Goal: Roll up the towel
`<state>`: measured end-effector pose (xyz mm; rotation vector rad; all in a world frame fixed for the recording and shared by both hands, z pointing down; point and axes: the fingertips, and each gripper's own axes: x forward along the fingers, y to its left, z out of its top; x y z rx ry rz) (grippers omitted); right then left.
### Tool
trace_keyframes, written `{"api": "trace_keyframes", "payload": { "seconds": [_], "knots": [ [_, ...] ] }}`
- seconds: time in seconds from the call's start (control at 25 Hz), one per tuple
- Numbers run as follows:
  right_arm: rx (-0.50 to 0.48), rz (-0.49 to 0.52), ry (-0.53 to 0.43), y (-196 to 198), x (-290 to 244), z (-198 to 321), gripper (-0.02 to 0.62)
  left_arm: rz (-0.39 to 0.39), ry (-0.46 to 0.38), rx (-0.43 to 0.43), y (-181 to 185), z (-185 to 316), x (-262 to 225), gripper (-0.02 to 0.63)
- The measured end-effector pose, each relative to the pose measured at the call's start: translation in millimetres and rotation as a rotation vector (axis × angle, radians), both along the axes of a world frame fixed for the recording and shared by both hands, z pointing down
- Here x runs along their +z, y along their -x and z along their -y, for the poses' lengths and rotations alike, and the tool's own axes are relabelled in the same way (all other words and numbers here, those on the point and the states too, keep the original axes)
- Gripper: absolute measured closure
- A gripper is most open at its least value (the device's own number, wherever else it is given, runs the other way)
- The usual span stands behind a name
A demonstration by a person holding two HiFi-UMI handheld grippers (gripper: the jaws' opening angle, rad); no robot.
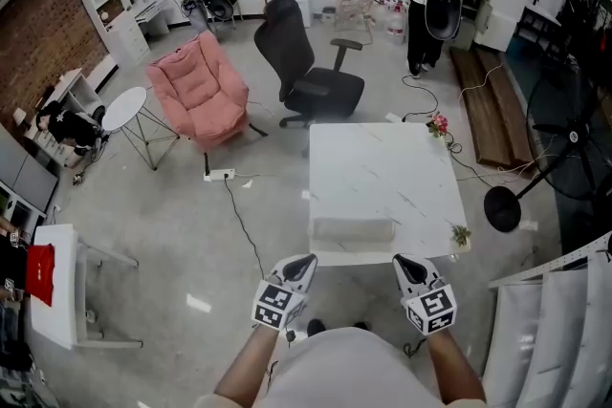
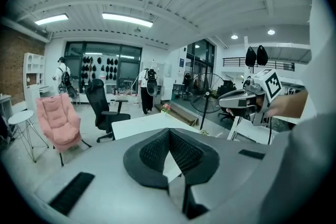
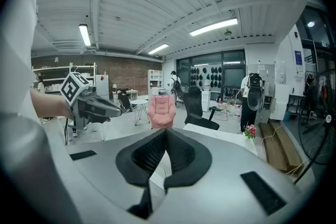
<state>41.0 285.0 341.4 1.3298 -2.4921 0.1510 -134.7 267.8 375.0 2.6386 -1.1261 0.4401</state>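
A pale towel (image 1: 353, 229) lies as a low, long bundle on the white marble-patterned table (image 1: 382, 169), close to its near edge; whether it is rolled or folded I cannot tell. My left gripper (image 1: 303, 263) hovers in front of that edge, below the towel's left end, shut with nothing in it. My right gripper (image 1: 407, 264) hangs level with it, below and right of the towel, shut and empty too. In the left gripper view the jaws (image 2: 169, 131) meet over the table top (image 2: 137, 124). The right gripper view shows its jaws (image 3: 166, 131) pressed together.
A black office chair (image 1: 308, 70) stands behind the table, a pink armchair (image 1: 197, 89) and a round side table (image 1: 124, 108) to its left. A floor fan (image 1: 559, 143) is at the right. Small flowers (image 1: 438, 123) and a plant (image 1: 461, 234) sit by the table's right edge. People stand far back.
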Motion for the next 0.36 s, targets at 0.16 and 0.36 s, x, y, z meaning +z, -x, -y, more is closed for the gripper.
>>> {"api": "trace_keyframes", "payload": {
  "seconds": [0.16,0.36],
  "knots": [
    [-0.008,-0.002,-0.001,1.3,0.2,3.0,0.584,0.002,0.005,-0.007,0.8,2.6,-0.7,0.589],
    [-0.011,0.004,-0.007,-1.1,-1.0,5.9,0.584,0.002,0.015,-0.011,-1.9,3.5,1.9,0.589]
  ]
}}
